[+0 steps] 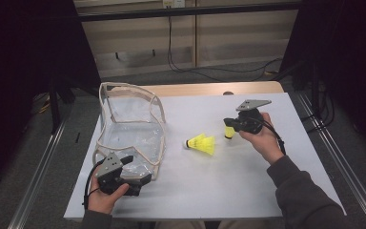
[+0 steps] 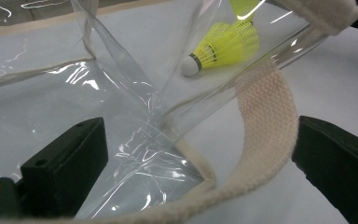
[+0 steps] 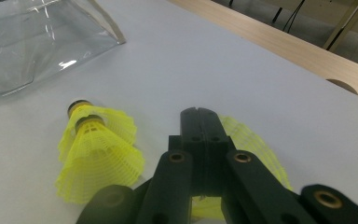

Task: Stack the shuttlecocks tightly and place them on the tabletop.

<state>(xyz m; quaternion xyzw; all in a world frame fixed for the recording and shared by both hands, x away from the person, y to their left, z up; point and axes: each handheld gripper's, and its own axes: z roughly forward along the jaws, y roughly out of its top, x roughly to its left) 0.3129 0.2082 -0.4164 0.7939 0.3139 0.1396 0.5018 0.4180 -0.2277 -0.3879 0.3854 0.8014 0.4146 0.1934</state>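
Observation:
A clear plastic bag (image 1: 131, 129) with cream webbing trim lies open on the left of the white table. My left gripper (image 1: 140, 170) is at its near corner, open, with the bag's webbing strap (image 2: 265, 107) and clear film between its wide-apart jaws. Yellow shuttlecocks (image 1: 201, 143) lie nested on their side mid-table, cork toward the bag; they show through the film (image 2: 223, 44) in the left gripper view. My right gripper (image 1: 228, 125) hovers just right of them, shut on another yellow shuttlecock (image 1: 229, 133), whose mesh skirt (image 3: 256, 144) spreads behind the closed jaws (image 3: 199, 112).
The white sheet (image 1: 228, 191) covers a wooden table whose bare far edge (image 1: 209, 88) has a round hole (image 3: 342, 86). Metal rails (image 1: 343, 167) run along both sides. Black cables (image 1: 190, 67) lie on the floor beyond.

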